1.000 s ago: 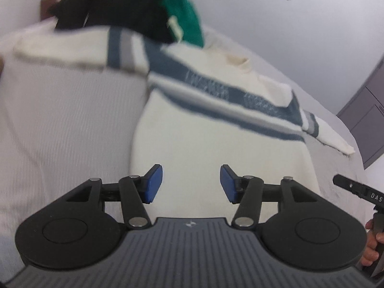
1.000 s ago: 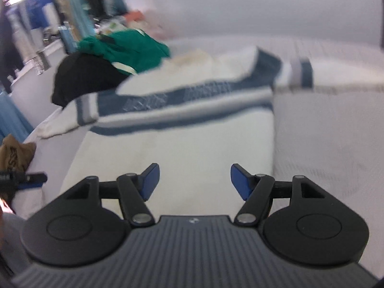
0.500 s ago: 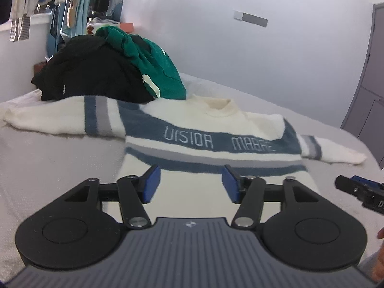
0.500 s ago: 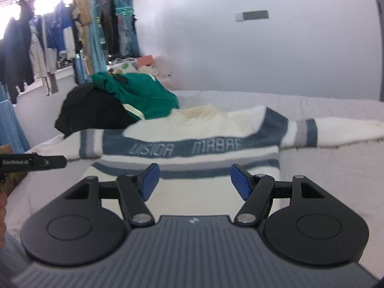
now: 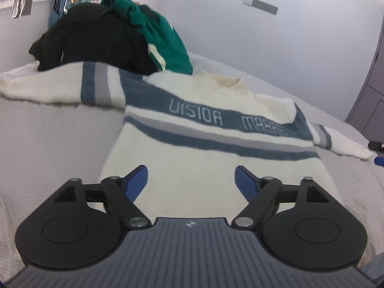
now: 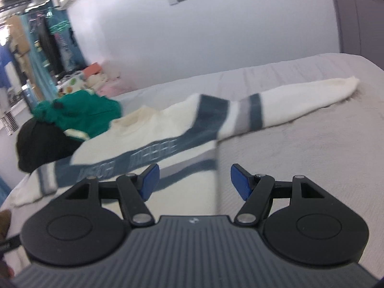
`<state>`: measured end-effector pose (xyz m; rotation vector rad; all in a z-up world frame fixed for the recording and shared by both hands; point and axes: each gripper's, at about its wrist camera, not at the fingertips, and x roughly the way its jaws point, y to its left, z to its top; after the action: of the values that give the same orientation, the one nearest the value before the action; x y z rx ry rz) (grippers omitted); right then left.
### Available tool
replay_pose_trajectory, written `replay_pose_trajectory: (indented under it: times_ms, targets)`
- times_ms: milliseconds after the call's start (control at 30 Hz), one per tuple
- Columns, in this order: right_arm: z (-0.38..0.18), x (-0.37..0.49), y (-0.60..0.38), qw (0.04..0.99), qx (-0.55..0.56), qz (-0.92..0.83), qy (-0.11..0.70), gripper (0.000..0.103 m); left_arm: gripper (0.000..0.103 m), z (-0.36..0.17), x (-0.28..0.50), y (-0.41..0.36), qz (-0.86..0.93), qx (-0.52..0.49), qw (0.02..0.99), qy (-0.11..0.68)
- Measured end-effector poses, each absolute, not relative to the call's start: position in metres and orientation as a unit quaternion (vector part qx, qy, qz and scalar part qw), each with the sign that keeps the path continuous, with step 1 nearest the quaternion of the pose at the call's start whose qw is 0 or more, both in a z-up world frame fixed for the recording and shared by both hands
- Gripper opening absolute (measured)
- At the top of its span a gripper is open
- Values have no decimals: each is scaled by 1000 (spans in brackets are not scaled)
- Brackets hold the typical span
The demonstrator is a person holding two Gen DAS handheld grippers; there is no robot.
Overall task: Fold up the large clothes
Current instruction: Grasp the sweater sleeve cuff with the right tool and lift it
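A cream sweater (image 5: 196, 144) with blue-grey stripes and lettering lies flat, face up, on a grey bed, both sleeves spread out. My left gripper (image 5: 190, 180) is open and empty above the sweater's lower body. My right gripper (image 6: 194, 182) is open and empty over the sweater's right side edge (image 6: 192, 151). The right sleeve (image 6: 300, 100) stretches away to the right in the right wrist view. The hem is hidden under both grippers.
A pile of black (image 5: 96, 40) and green (image 5: 165, 36) clothes sits at the sweater's left shoulder. The grey bed cover (image 6: 300, 156) extends to the right. Hanging clothes (image 6: 36, 48) line the left wall. A grey door (image 5: 369, 84) stands far right.
Both grippers have opened wider. The right gripper has swung to the right, toward the right sleeve. The left gripper has moved a little closer to the sweater.
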<state>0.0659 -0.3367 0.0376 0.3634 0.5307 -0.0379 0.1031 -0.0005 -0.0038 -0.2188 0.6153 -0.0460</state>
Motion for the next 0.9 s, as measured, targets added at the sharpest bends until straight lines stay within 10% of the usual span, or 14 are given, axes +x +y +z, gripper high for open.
replay_pose_trajectory:
  times_ms: [433,900]
  targets:
    - [-50,168,-486,905,339,-82,243,88,94,-44,139,-8,-23,-116,924,364]
    - [-103,233,-600,894,387,-189,124,78,94,-72,171,-26,16,-95,918,385]
